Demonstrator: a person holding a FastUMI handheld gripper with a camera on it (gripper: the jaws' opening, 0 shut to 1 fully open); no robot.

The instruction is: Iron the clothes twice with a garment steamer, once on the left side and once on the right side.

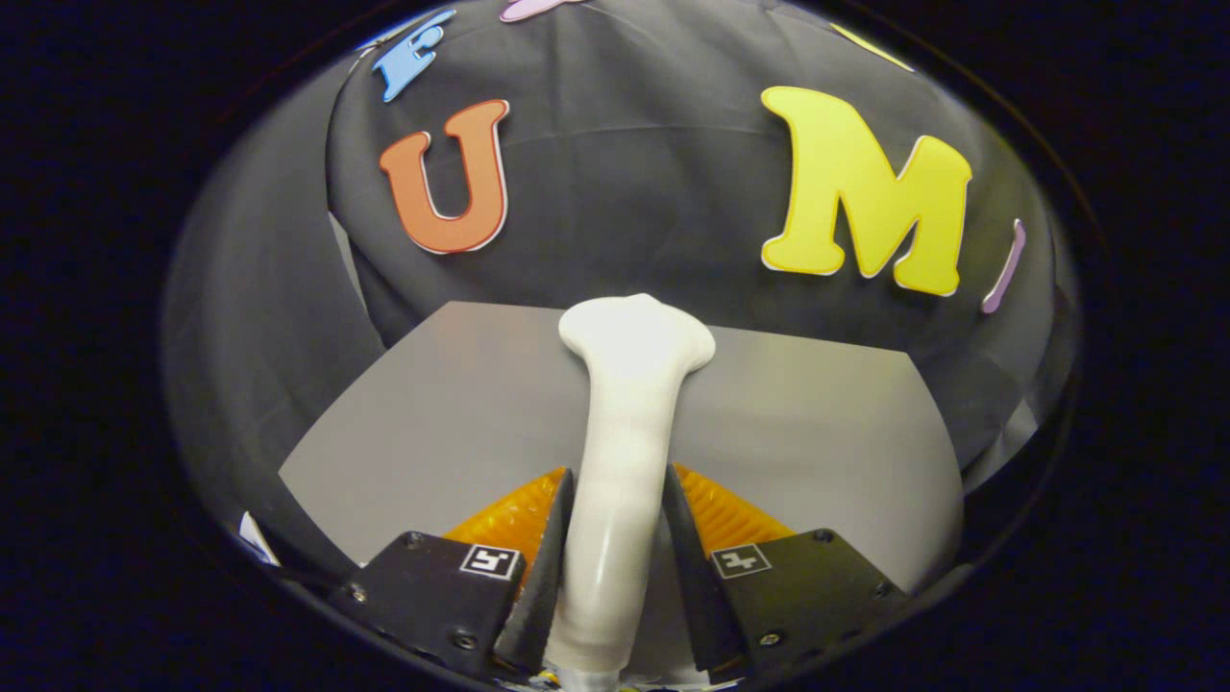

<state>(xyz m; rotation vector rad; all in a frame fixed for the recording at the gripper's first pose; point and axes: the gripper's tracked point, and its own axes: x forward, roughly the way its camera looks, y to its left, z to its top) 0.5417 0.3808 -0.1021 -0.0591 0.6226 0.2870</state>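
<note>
The gripper pinches the white garment steamer by its handle, both fingers pressed on it, and its flared head points toward 12 o'clock above the grey tabletop. The handle looks smooth and glossy, so it could twist or slide in the grip if the head drags on fabric. I see no clothes or containers here.

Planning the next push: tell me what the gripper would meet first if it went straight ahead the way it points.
The gripper, shut on the white steamer, would probably drive the steamer's head into the black cloth wall beyond the grey table; depth is unclear.
</note>
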